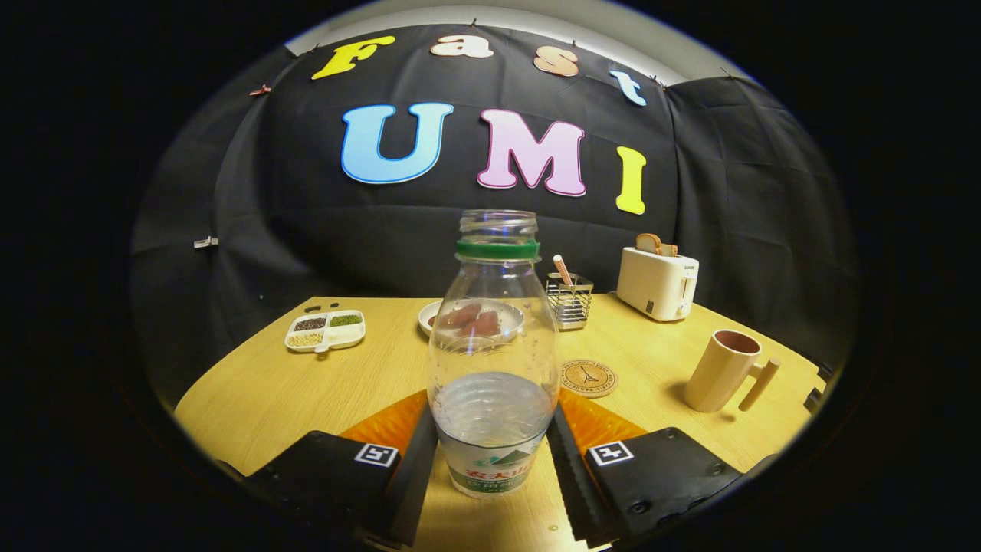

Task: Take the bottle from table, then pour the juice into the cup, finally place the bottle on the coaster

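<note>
Gripper view looks along the claw [490, 460], whose two black ribbed fingers [410, 475] stand on either side of a clear plastic bottle with a green neck ring [493, 360]. The bottle stands upright on the light wooden tabletop [260, 391], uncapped, with liquid filling roughly its lower third and a printed label around its base. Both fingers sit right against the bottle's lower body, one on each side; whether they actually press on it I cannot tell, since the contact line is too close to judge.

Just beyond the bottle and a little to the right, a round cork coaster with a dark printed design [588, 378] lies flat on the tabletop. Further right, well apart from the bottle, a beige cup with a straight peg handle [723, 370] stands leaning slightly in this lens, its inside darker brown.

Behind the bottle, partly seen through the clear plastic, a white plate with reddish-brown pieces [467, 316] rests near the far edge. Beside it to the right stands a wire mesh holder with a stick poking out [569, 299], and beyond that a cream toaster with bread slices in its slots [657, 282]. Off to the left sits a white divided tray holding dark, green and pale grains [325, 330].
</note>
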